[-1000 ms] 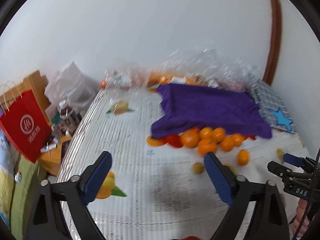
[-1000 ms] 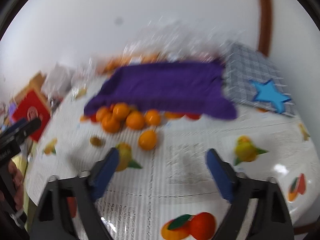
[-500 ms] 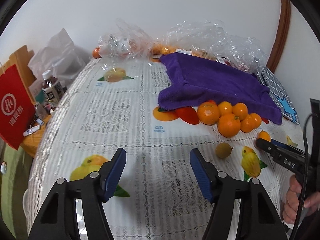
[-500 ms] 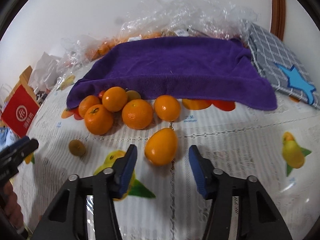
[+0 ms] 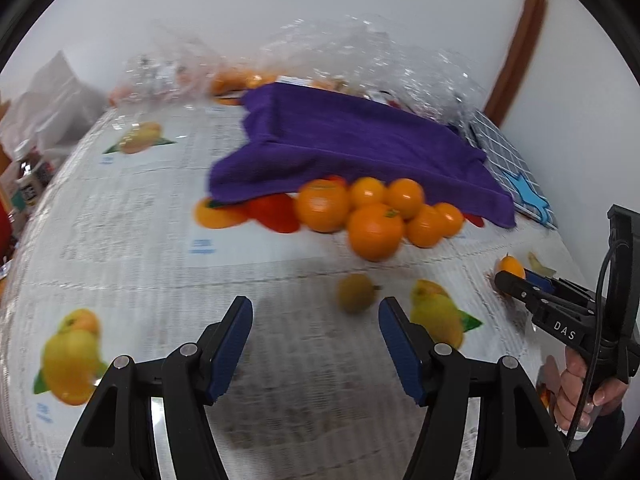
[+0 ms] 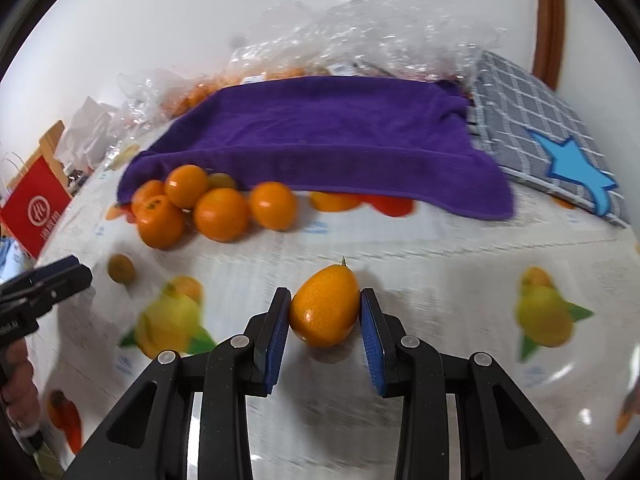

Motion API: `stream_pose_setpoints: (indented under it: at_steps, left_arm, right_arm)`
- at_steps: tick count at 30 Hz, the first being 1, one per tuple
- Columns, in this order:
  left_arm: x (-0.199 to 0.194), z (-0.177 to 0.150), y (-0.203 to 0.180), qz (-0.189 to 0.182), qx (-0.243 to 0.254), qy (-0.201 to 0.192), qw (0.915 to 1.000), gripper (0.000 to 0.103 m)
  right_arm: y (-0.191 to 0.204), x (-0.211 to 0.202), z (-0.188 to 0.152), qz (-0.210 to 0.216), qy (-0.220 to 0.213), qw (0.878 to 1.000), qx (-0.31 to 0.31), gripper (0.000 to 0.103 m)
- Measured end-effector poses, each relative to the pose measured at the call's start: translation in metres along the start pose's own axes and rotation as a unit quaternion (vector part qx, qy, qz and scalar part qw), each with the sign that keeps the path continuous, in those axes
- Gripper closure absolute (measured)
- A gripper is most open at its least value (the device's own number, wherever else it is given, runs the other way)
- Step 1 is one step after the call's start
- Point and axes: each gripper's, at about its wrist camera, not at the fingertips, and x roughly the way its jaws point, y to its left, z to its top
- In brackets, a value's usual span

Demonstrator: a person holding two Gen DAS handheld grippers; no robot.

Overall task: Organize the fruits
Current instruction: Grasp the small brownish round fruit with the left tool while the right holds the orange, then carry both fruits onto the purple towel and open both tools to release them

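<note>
Orange fruit: your right gripper (image 6: 325, 312) has an egg-shaped orange fruit (image 6: 325, 305) between its blue pads, a short stem at the far tip, glossy skin; it sits on the tablecloth (image 6: 440, 280) toward the near edge of the table.
Right gripper: your jaws are closing, and both pads touch the fruit's sides.
Left gripper: your left gripper (image 5: 316, 340) stands about half spread with only tablecloth between the pads; a small brownish-green round fruit (image 5: 355, 293) lies just beyond them, nearer the right pad, untouched.
Pile: your round oranges (image 6: 221, 214) cluster against the near hem of the purple towel (image 6: 320, 136), farther in from the held fruit, touching one another.
Towel: fuzzy purple cloth draped over something raised, toward the table's far edge.
Tablecloth: white lace-pattern covering printed with flat pictures of yellow and orange fruit.
Far edge: crinkled clear plastic bags (image 6: 360, 32) with more orange fruit inside.
Right far corner: grey checked cloth (image 6: 520, 112) with a blue star.
Writing: "DAS" reads on the right gripper's black body in the left wrist view; the red paper bag (image 6: 36, 208) off the table's left edge bears a white round logo, its characters too small to read.
Hands: your fingers show on each handle at the frame edges.
</note>
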Motion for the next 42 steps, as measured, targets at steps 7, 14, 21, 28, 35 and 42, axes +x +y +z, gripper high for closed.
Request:
stream_pose_setpoints:
  at_steps: [7,14,21,28,35,42]
  left_arm:
    - [0.021,0.0,-0.025,0.027,0.023,0.016,0.9992,0.054]
    - [0.026,0.002,-0.034,0.048,0.03,0.01,0.9984,0.078]
    - [0.025,0.003,-0.035,0.036,0.022,0.014,0.999,0.078]
    - [0.021,0.001,-0.032,0.035,0.02,0.014,0.9991,0.078]
    - [0.015,0.006,-0.027,0.038,0.014,0.01,0.9991,0.078]
    - [0.006,0.027,-0.023,0.04,0.006,-0.002,0.9992,0.078]
  right_arm:
    - [-0.018,-0.006,-0.012,-0.002,-0.007,1.0,0.007,0.069]
    - [-0.024,-0.005,-0.013,0.011,-0.008,1.0,0.014,0.069]
    - [-0.033,-0.007,-0.013,0.037,-0.012,0.998,0.04,0.07]
    - [-0.032,-0.002,-0.01,0.031,-0.012,0.998,0.049,0.07]
    - [-0.031,-0.003,-0.009,0.032,-0.013,0.998,0.045,0.071]
    - [-0.027,-0.009,0.0,0.038,-0.014,0.999,0.035,0.071]
